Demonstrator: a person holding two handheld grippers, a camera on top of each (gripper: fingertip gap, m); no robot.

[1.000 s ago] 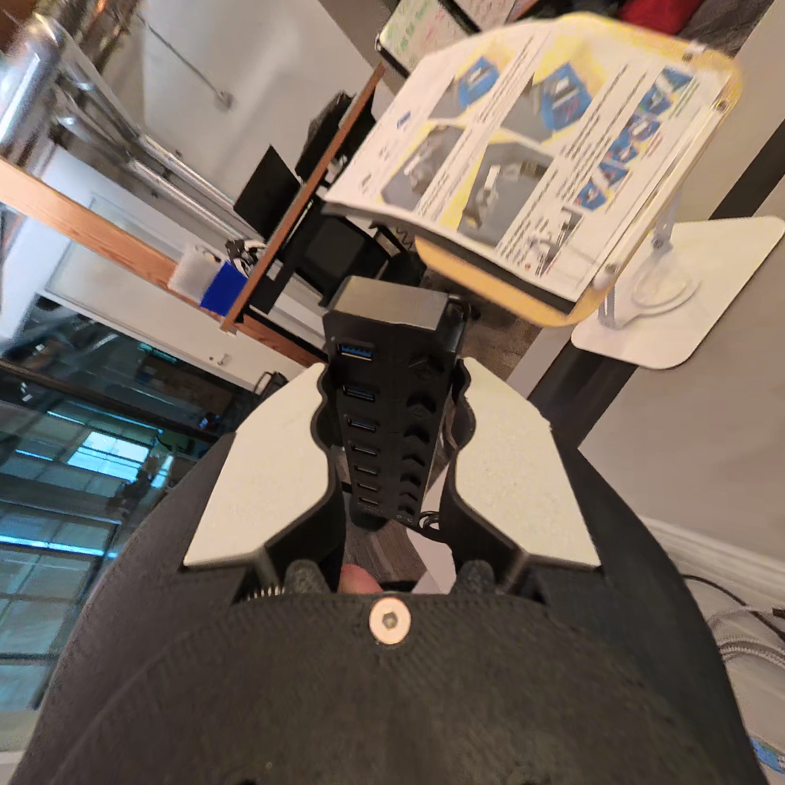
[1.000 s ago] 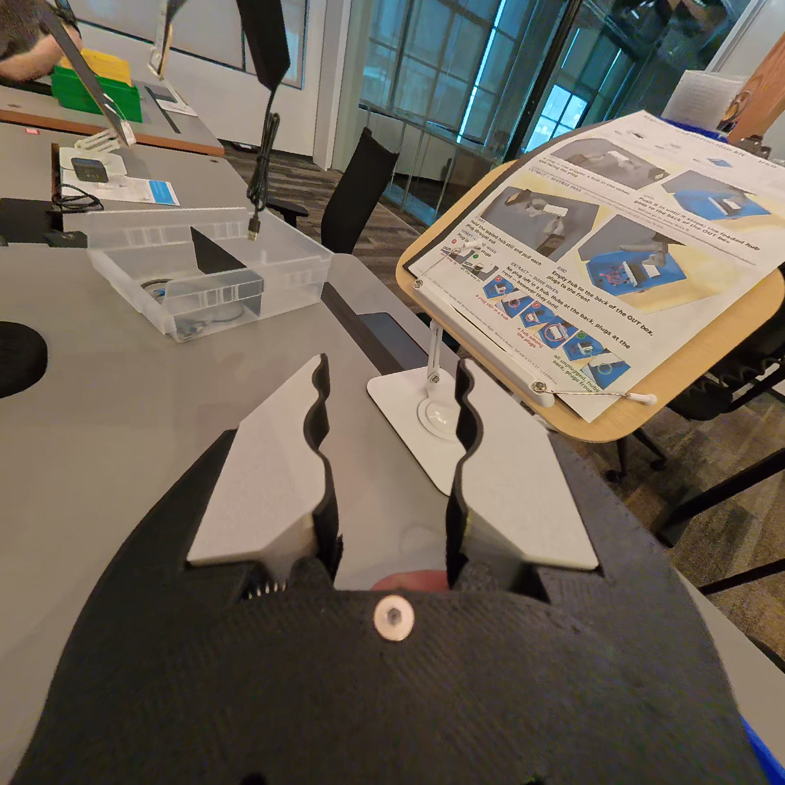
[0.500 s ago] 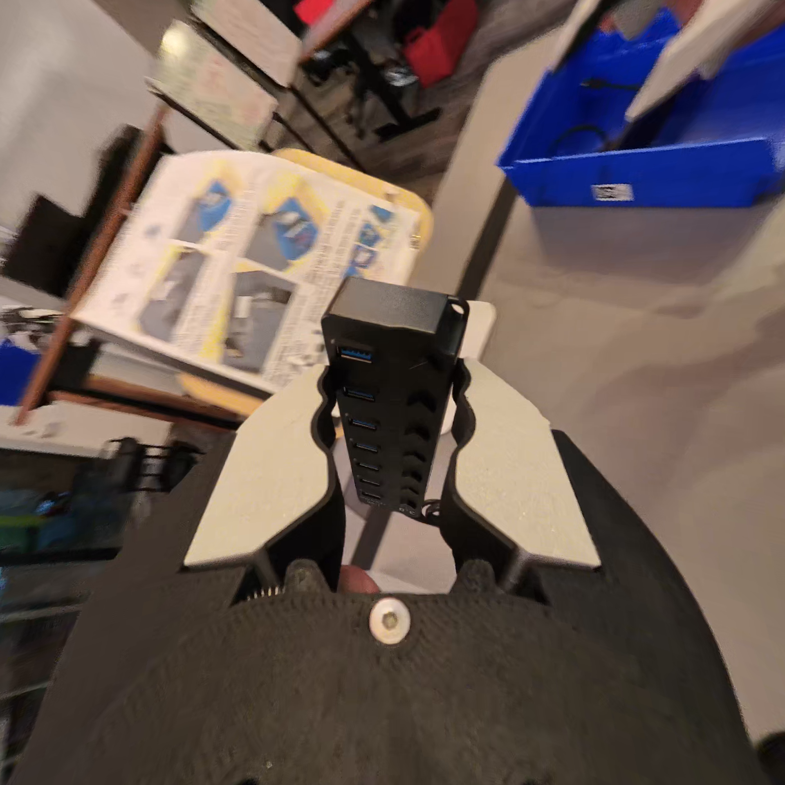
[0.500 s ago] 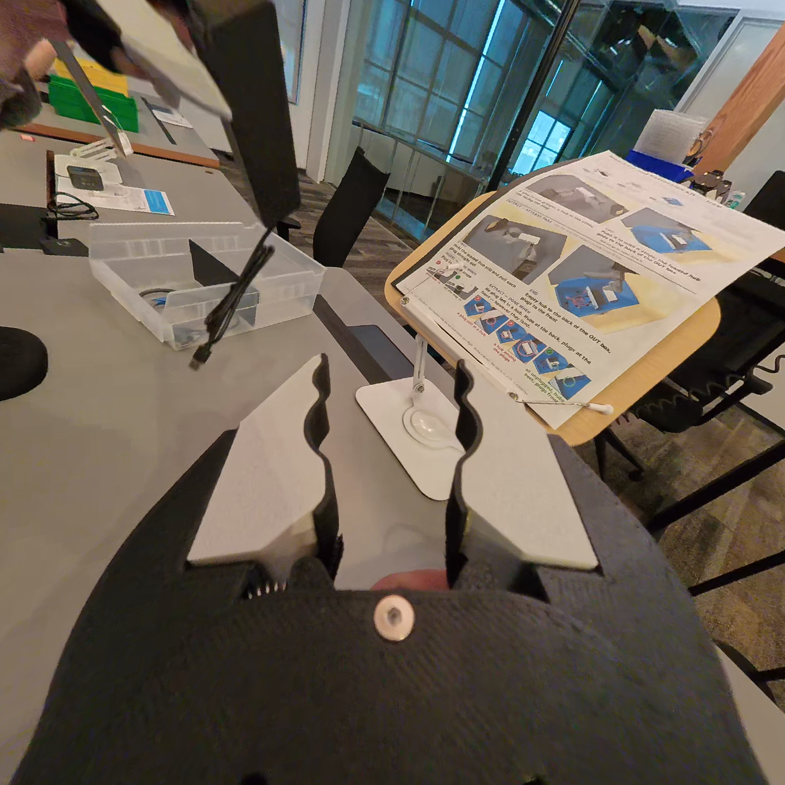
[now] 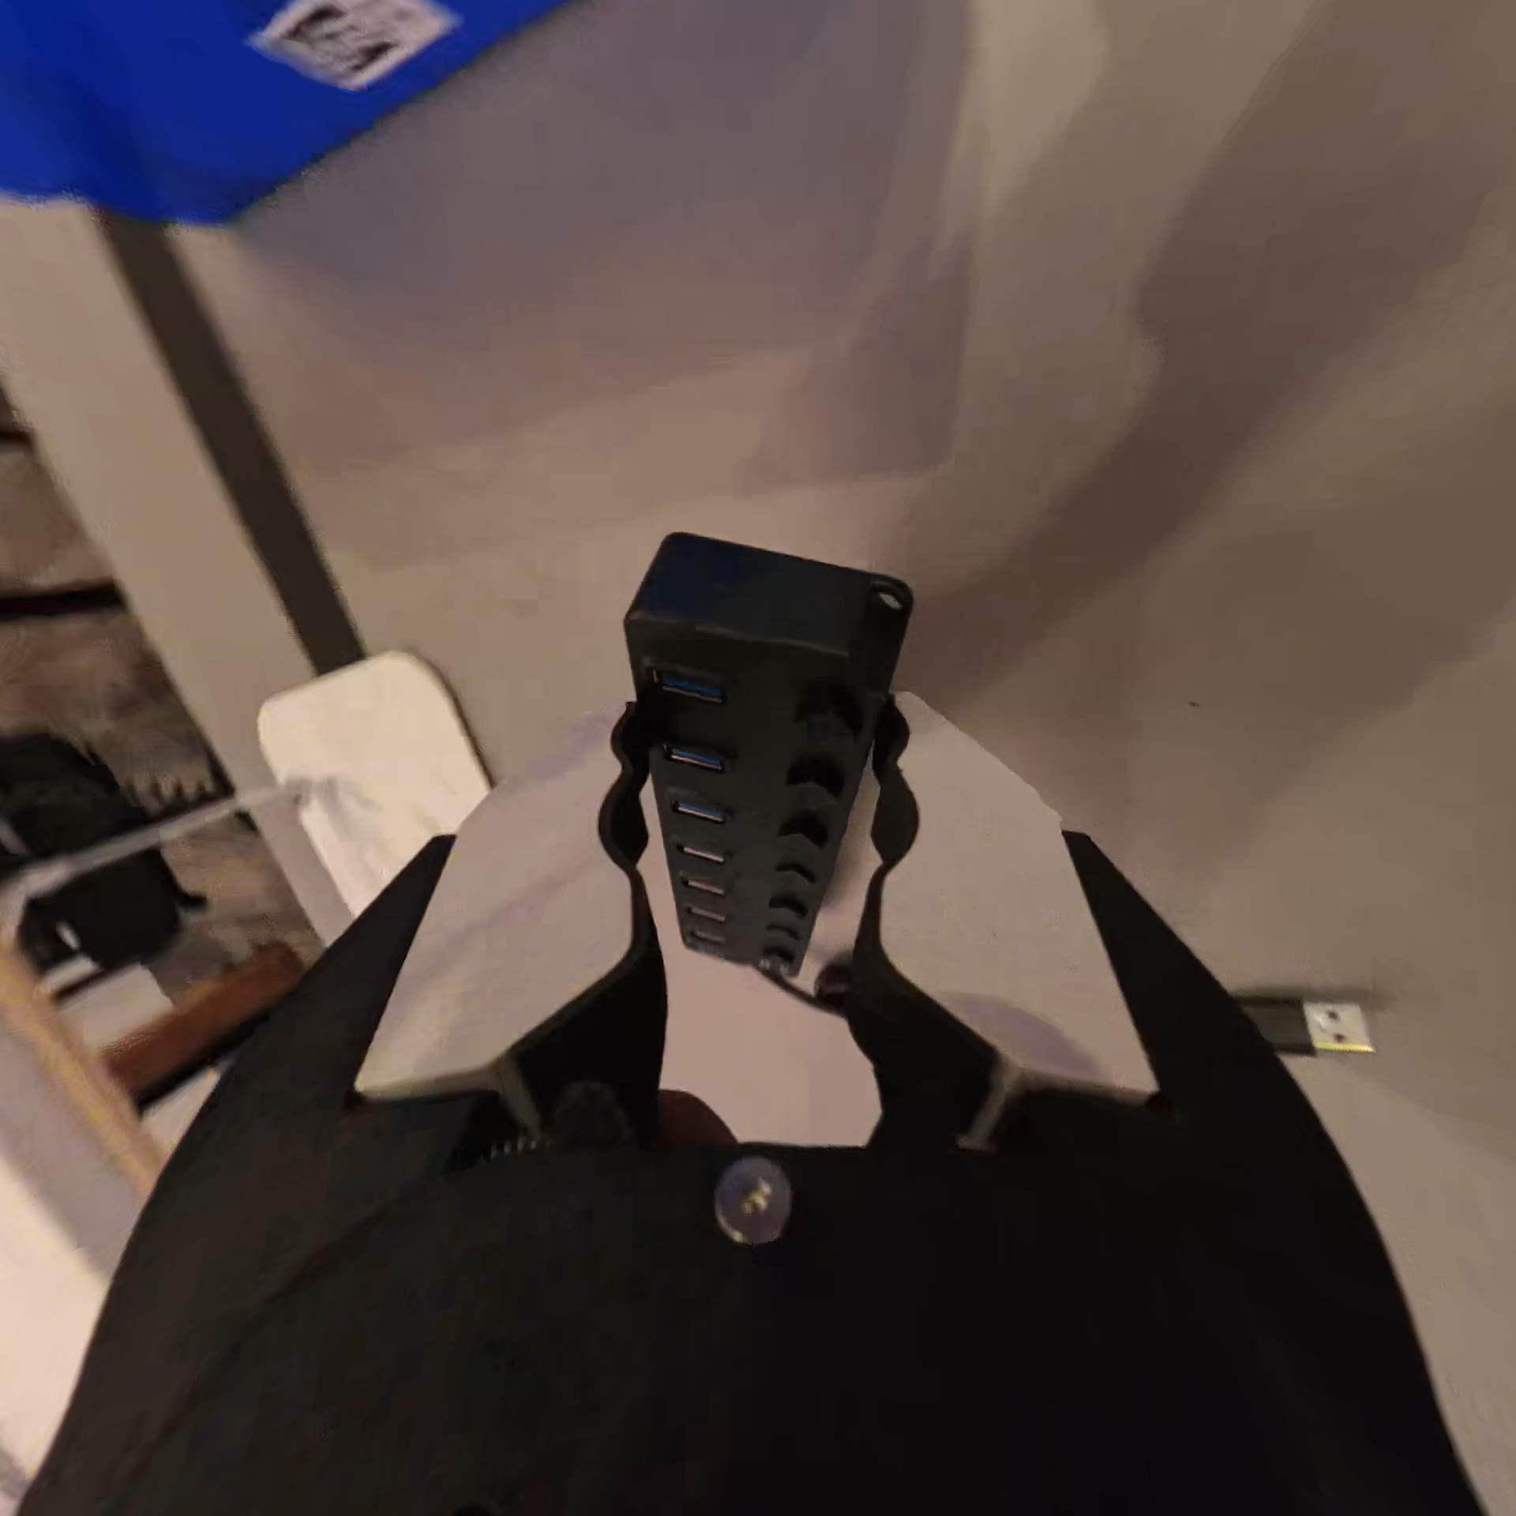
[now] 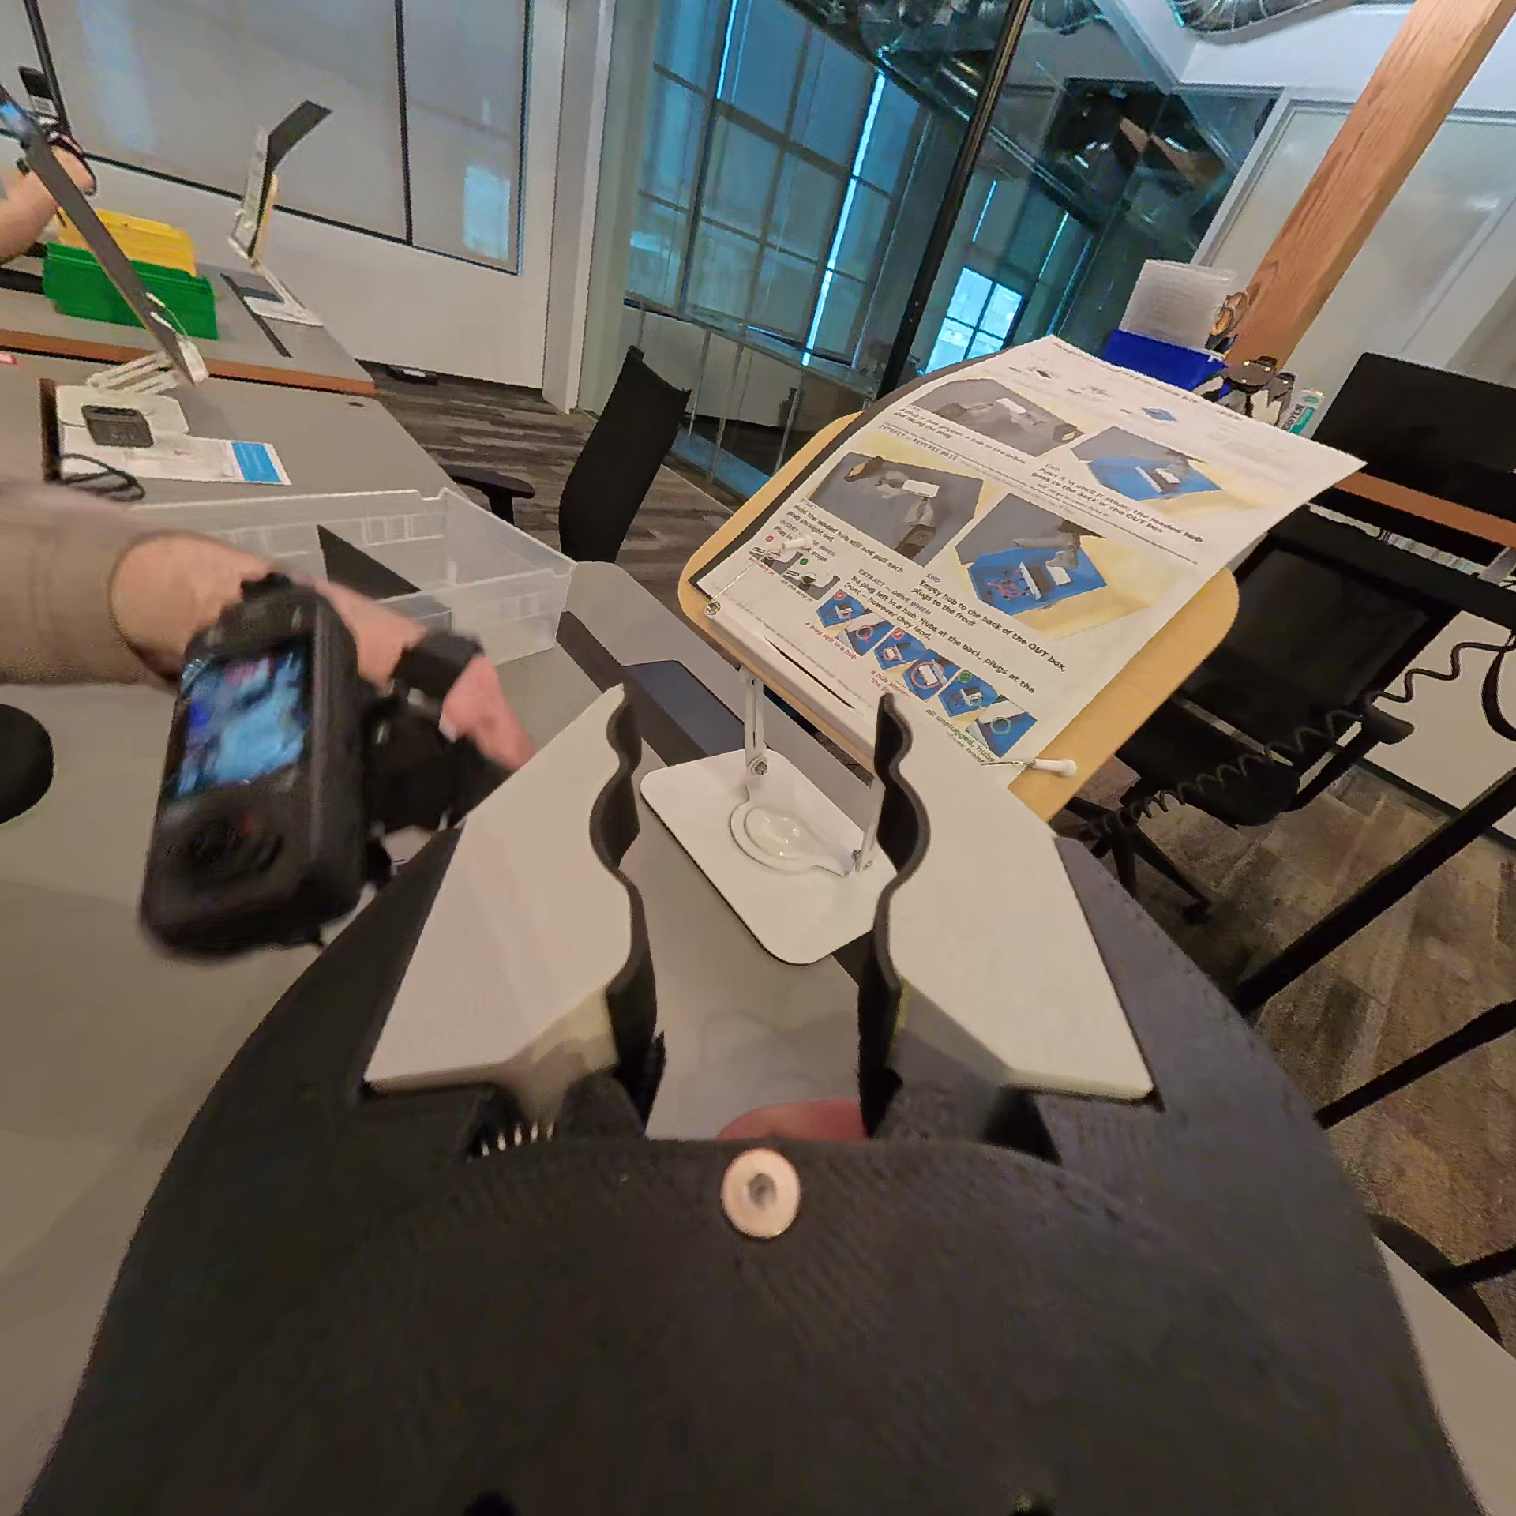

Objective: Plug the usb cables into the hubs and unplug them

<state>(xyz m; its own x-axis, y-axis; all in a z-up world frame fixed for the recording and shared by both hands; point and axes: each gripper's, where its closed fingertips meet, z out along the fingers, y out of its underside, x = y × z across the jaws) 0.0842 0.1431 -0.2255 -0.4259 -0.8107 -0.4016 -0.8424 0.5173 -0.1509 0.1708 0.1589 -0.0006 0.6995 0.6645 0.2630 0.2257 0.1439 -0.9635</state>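
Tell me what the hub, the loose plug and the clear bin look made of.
Hub: black plastic by its look, with a satin sheen on the top face; held in the left claw.
Plug: bright metal shell, black moulded grip, probably plastic.
Clear bin: see-through plastic; the table shows through its walls.

The left gripper [image 5: 759, 808] is squeezed tight on a black hub [image 5: 759, 763], with one finger on each long side. The hub sticks out past the fingertips. In the right wrist view, the person's left hand [image 6: 394, 648] is wrapped around the left gripper's handle, with a sleeve at the wrist. The right gripper [image 6: 755, 787] holds nothing. Its two fingers [image 6: 525, 902] stand apart with a gap between them. A bit of fingertip shows behind each gripper's gap.
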